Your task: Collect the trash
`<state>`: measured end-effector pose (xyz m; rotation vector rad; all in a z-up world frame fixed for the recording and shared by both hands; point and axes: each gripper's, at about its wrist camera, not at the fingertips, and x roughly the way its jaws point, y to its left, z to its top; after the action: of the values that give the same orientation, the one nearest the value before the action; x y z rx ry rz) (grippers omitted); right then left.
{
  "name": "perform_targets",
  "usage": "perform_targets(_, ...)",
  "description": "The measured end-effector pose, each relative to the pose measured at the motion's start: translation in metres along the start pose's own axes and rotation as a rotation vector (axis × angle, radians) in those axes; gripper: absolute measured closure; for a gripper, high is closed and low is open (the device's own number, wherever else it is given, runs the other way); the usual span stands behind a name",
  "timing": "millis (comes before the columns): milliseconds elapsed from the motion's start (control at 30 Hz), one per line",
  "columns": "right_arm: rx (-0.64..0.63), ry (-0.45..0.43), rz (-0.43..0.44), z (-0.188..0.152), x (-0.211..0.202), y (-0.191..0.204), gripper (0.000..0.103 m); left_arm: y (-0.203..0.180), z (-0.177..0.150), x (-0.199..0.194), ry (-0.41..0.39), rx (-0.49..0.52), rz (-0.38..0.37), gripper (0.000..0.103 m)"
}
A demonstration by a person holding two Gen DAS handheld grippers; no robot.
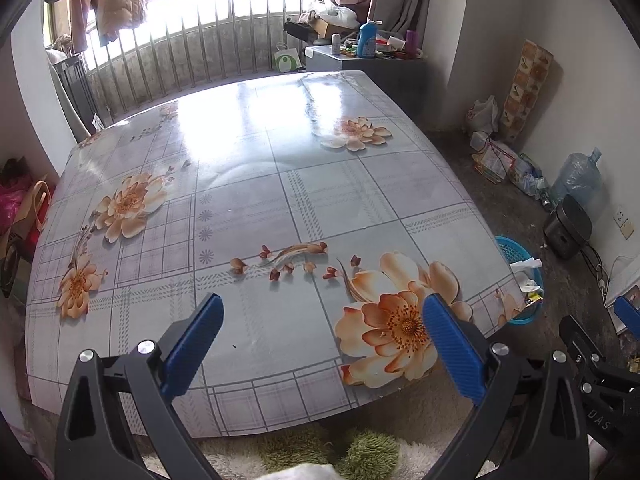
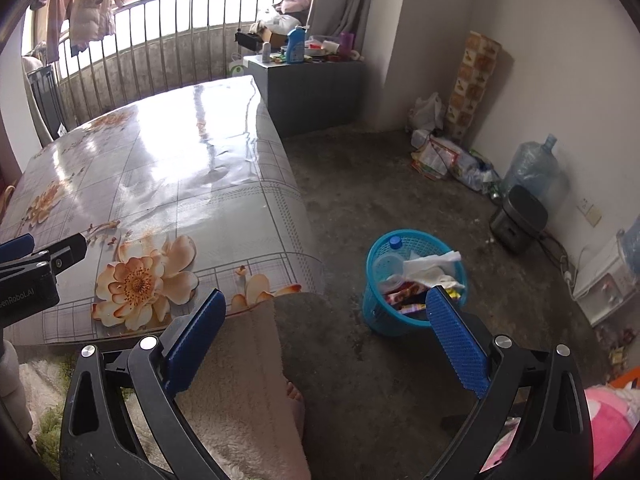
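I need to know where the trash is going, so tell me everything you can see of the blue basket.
The blue basket is a round, open-topped bin of perforated plastic, standing upright on the bare floor just off the table's near corner, apart from it. It holds white crumpled tissue, a clear plastic bottle with a blue cap, and colourful wrappers.

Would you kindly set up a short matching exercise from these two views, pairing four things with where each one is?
Things:
1. blue basket
2. water jug
3. blue bottle
4. left gripper

Places:
A. on the grey cabinet by the railing
B. on the floor beside the table's near corner
C. open over the flowered tablecloth
D. against the right wall, behind the black appliance

Pairs: 1-B, 2-D, 3-A, 4-C
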<state>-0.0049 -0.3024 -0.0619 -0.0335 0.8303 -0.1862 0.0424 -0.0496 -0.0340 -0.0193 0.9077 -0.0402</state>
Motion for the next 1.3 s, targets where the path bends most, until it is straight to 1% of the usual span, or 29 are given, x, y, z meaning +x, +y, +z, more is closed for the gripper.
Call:
perform_targets(167, 0.025, -0.004, -0.031, -0.001, -0.004, -0.006, 0.007, -0.005, 0.006, -0.002, -0.001, -0.013, -0.018, 0.005)
perform_targets(367, 0.065, -0.029, -0.071, -0.002, -0.013, -0.017, 0.007, -0.017, 0.012, -0.008, -0.027, 0.012, -0.038, 0.005)
perform_targets(467, 0.075, -0.034, -0.083, -0.003, -0.014, -0.02, 0.007, -0.021, 0.013, -0.008, -0.026, 0.025, -0.042, 0.005)
perform_targets(833, 0.075, -0.024, -0.065, -0.004, -0.011, -0.022, 0.007, -0.026, 0.012, -0.008, -0.02, 0.035, -0.036, 0.005)
perform_targets(1300, 0.077, -0.024, -0.067, -0.005, -0.011, -0.021, 0.007, -0.025, 0.011, -0.005, -0.018, 0.044, -0.036, 0.005)
